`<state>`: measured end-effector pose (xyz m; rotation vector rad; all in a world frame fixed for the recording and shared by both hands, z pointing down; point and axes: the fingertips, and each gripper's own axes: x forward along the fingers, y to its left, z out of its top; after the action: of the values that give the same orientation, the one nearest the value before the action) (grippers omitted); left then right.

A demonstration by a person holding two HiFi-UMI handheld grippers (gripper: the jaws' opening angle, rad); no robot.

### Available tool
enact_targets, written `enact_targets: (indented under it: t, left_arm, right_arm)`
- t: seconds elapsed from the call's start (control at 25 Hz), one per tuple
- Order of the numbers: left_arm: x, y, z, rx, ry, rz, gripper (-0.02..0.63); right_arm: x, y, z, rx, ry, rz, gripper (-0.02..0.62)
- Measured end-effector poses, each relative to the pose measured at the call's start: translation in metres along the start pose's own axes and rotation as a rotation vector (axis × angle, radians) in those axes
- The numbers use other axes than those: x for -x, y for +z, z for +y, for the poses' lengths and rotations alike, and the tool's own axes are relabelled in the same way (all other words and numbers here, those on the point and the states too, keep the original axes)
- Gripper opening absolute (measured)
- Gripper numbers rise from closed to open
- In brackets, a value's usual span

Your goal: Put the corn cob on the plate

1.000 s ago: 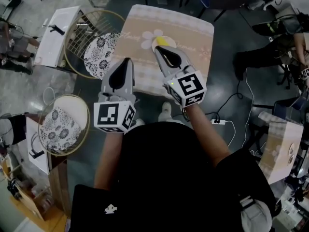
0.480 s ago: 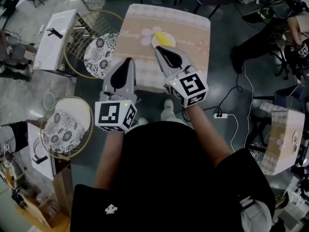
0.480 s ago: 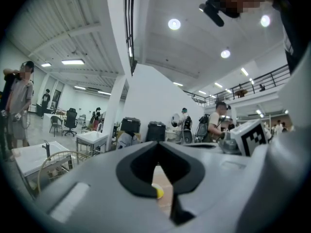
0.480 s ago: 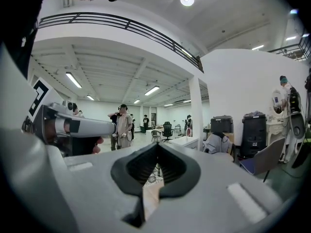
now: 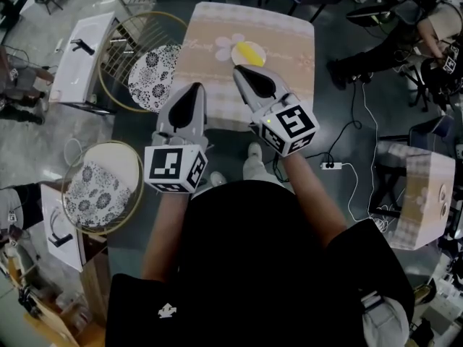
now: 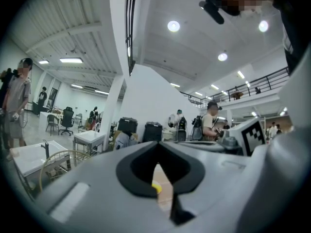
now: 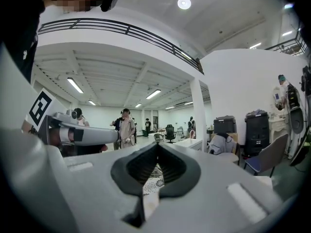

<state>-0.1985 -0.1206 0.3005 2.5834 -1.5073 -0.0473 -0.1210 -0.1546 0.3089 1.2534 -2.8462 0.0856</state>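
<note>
Since half a second ago, the tip of the right hand-held gripper (image 5: 239, 70) has drawn clear of the yellow oval it partly overlapped in the head view, so the oval now shows whole. The left hand-held gripper (image 5: 194, 87) sits slightly lower in the picture.

The yellow oval, judged to be the corn cob (image 5: 249, 52), lies on the cloth of the bench (image 5: 289, 38), touching or just beside a white flower shape (image 5: 226, 48). Whether that shape is print or a dish cannot be told.

Two round patterned discs (image 5: 148, 78) (image 5: 90, 186), possibly plates, rest off the bench to the left, each inside a wire hoop (image 5: 102, 62), well apart from the cob. If one of them is the plate, the cob does not lie on it.

Both hand-held grippers hover over the bench's near edge with their jaws together and nothing between them.

The cob's long axis appears to run roughly across the bench, left to right. At this size, which end points where cannot be made out.
</note>
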Motion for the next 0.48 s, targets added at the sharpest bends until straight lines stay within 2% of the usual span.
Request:
enact_targets:
  t: [0.48]
  left_arm:
    - [0.027,0.003,0.006,-0.011,-0.048,-0.009,0.009]
  right_arm:
    - [0.003,0.009,0.042,0.031,0.014,0.01,0.002]
